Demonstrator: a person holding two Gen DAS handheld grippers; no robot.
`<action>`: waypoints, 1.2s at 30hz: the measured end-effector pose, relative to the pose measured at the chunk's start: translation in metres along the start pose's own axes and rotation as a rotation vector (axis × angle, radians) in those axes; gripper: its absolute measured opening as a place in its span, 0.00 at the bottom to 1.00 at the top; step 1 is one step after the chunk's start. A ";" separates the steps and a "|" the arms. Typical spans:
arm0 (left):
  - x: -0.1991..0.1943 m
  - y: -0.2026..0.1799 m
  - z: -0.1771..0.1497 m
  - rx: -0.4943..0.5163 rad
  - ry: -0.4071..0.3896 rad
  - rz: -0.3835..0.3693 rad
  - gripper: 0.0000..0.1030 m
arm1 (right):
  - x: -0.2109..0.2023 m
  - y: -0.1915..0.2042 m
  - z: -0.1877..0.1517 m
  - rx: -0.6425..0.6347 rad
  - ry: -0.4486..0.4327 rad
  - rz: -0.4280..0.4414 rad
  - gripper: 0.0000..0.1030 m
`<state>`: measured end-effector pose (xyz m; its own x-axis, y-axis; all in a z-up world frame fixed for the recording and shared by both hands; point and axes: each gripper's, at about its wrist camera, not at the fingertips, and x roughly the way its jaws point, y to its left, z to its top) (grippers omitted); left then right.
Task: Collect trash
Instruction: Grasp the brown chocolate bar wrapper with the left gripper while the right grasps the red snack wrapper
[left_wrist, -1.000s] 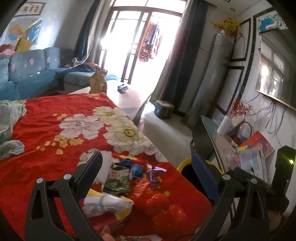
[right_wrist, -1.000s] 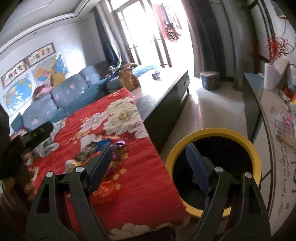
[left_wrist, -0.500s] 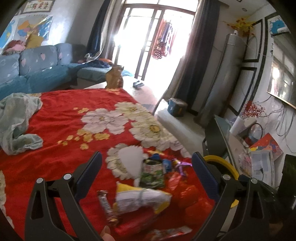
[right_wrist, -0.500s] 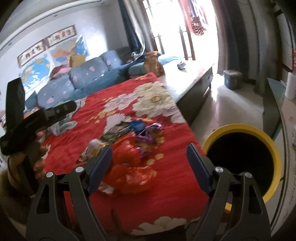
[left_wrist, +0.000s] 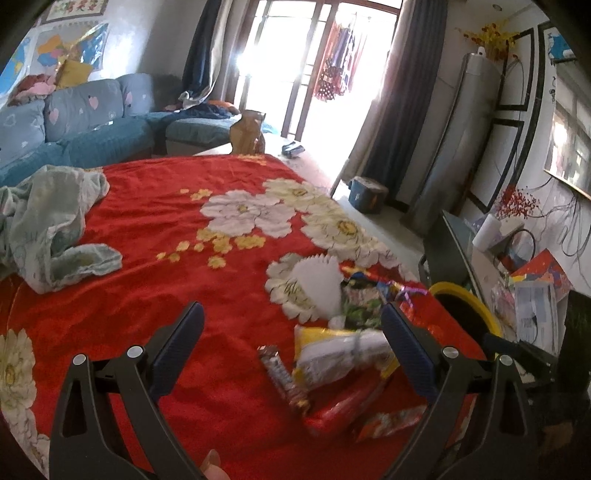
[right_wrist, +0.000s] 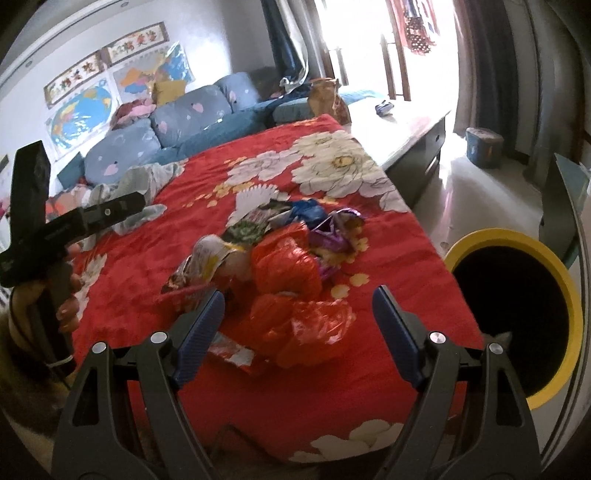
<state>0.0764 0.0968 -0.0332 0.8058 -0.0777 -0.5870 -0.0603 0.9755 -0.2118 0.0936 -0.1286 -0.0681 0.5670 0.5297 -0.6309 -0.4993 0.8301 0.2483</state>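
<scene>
No wrapper print is readable. The right gripper has jaws wide and empty above the orange bag. The left gripper likewise gapes empty, the trash pile at its two o'clock.

A big red blanket with white flowers is spread over the low table. A blue sofa is set against the far wall, where maps are hung. Bright light is let in through the tall glass doors, and dark curtains are pulled aside.
</scene>
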 end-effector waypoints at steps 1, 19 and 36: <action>0.000 0.002 -0.001 0.002 0.004 -0.002 0.89 | 0.000 0.002 0.000 -0.008 0.002 0.003 0.72; 0.034 0.034 -0.036 -0.107 0.201 -0.072 0.46 | 0.034 0.071 -0.026 -0.274 0.163 0.142 0.36; 0.068 0.025 -0.054 -0.147 0.323 -0.102 0.26 | 0.068 0.078 -0.037 -0.345 0.223 0.095 0.32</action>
<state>0.0977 0.1047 -0.1209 0.5858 -0.2569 -0.7686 -0.0924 0.9211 -0.3783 0.0689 -0.0346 -0.1191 0.3711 0.5184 -0.7704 -0.7540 0.6525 0.0758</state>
